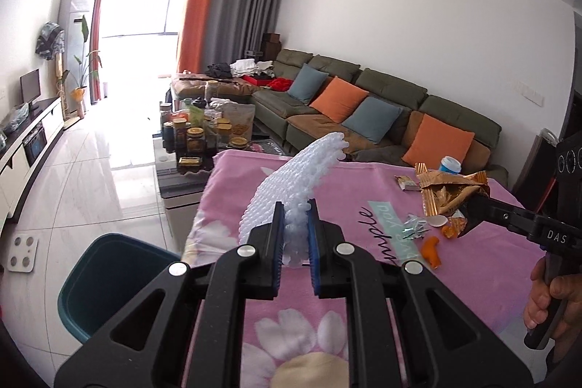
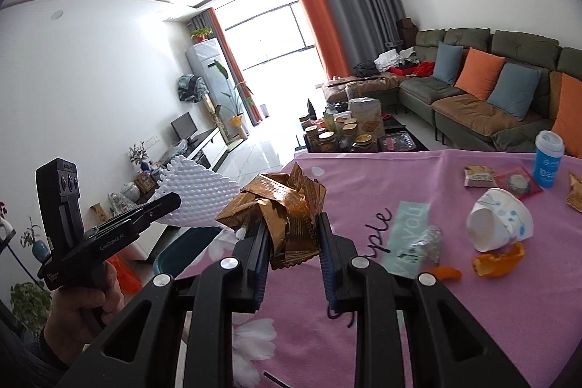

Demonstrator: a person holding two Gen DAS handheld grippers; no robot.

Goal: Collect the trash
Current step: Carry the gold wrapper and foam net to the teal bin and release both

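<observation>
Left tool (image 1: 295,235) pinching white foam net (image 1: 291,184), right tool (image 2: 293,248) pinching gold wrapper (image 2: 287,206), both above pink cloth (image 2: 436,297)

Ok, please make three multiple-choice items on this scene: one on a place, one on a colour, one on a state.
1. Where is the teal bin?
A on the sofa
B on the floor beside the table
C on the table

2. What colour is the tablecloth?
A pink
B green
C black

3. The right claw is:
A empty
B shut on the golden wrapper
C shut on a cup

Answers: B, it stands below the table's left edge; A, pink with flowers; B, the wrapper sits pinched between its pads.
</observation>
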